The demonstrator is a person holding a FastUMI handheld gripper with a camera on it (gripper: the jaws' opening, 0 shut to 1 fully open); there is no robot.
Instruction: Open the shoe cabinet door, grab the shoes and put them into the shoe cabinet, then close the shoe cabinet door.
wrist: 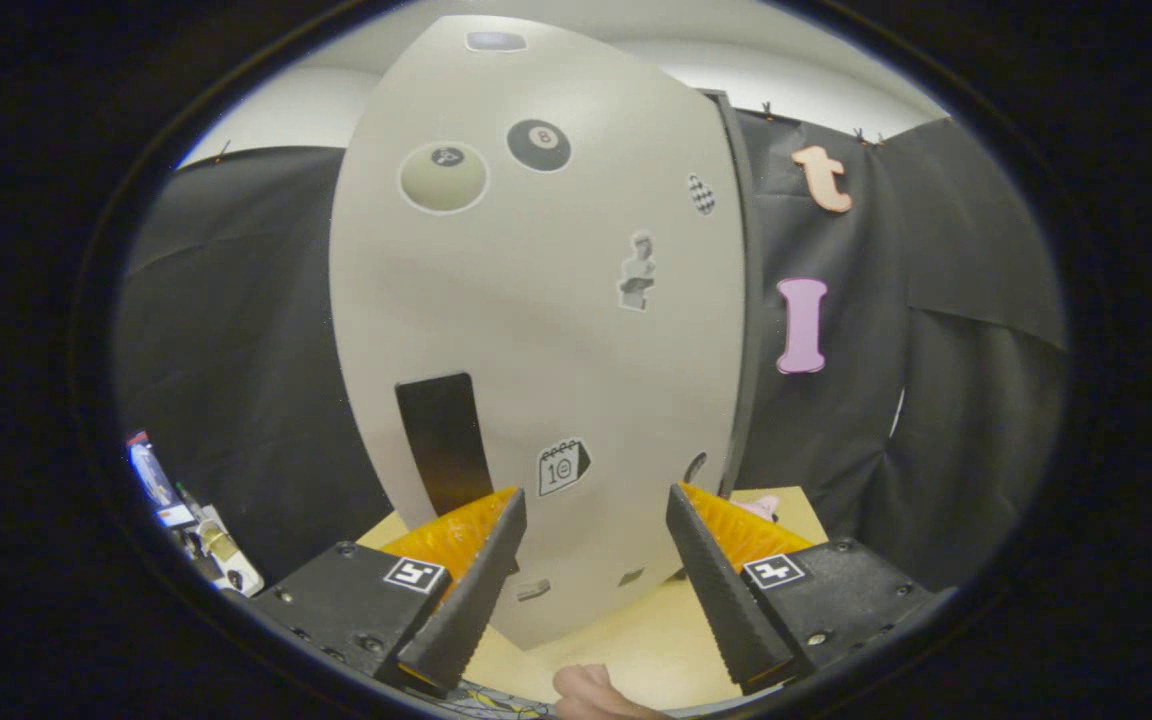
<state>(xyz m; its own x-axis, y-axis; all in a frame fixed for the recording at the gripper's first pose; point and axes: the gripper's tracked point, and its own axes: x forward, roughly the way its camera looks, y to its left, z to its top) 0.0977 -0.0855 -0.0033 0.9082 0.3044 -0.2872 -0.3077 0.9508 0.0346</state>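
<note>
Just ahead of the spread, empty gripper [596,505], the closed shoe cabinet door [536,320]

The gripper [596,500] points forward, level — its two fingers [476,590] spread wide apart, pressing on nothing. Near, below the gap between them, a fingertip of the person's hand [591,692] shows.

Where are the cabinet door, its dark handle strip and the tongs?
cabinet door [536,330], gripper view, on its pale front face.
handle strip [444,440], gripper view, on the dark strip's middle.
tongs [596,520], gripper view, open, midway between the two tips, just before the door.
</note>
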